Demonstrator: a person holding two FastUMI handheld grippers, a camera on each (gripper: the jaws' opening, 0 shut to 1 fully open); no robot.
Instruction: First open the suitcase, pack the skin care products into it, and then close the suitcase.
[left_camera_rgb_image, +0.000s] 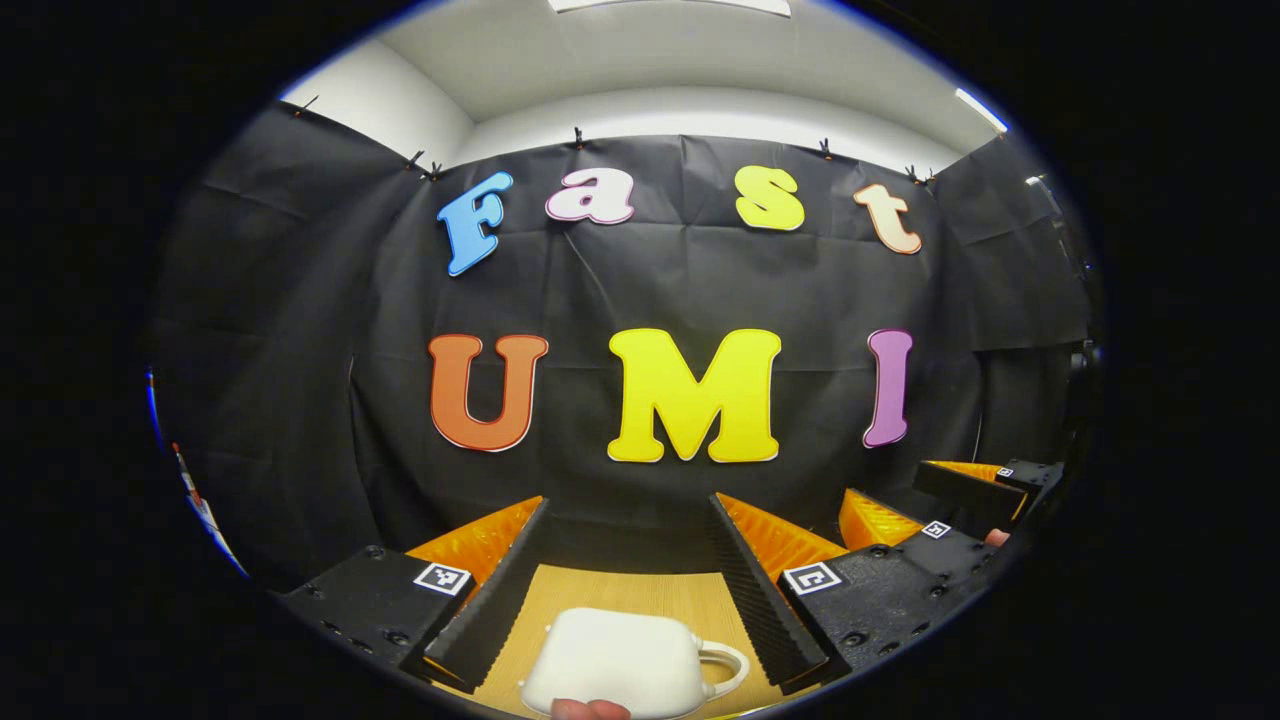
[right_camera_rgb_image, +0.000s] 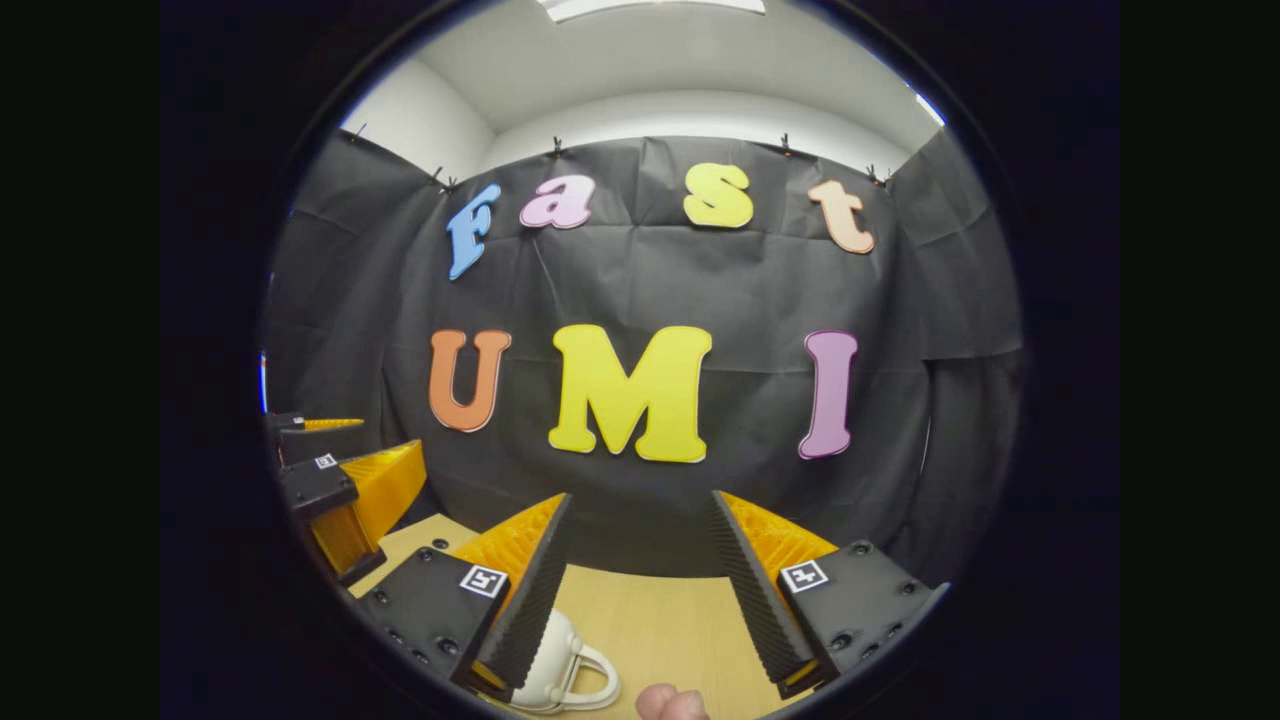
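**Nothing begun: suitcase shut, both tools idle above it**

Going left to right, the left hand-held gripper (left_camera_rgb_image: 630, 570) hangs with its fingers spread apart and nothing between them. Below it, on the pale wooden worktop (left_camera_rgb_image: 640, 592), lies the small white rounded suitcase with a looped handle (left_camera_rgb_image: 615, 662), lid down and apparently closed. A fingertip (left_camera_rgb_image: 590, 710) shows at the bottom edge, just in front of the case.

To the right, the right hand-held gripper (right_camera_rgb_image: 640, 575) is likewise spread wide and empty. In the right gripper view the suitcase sits beside and partly behind its left finger.

I cannot make out any skin care products. By my reading every step remains: opening, packing, closing.
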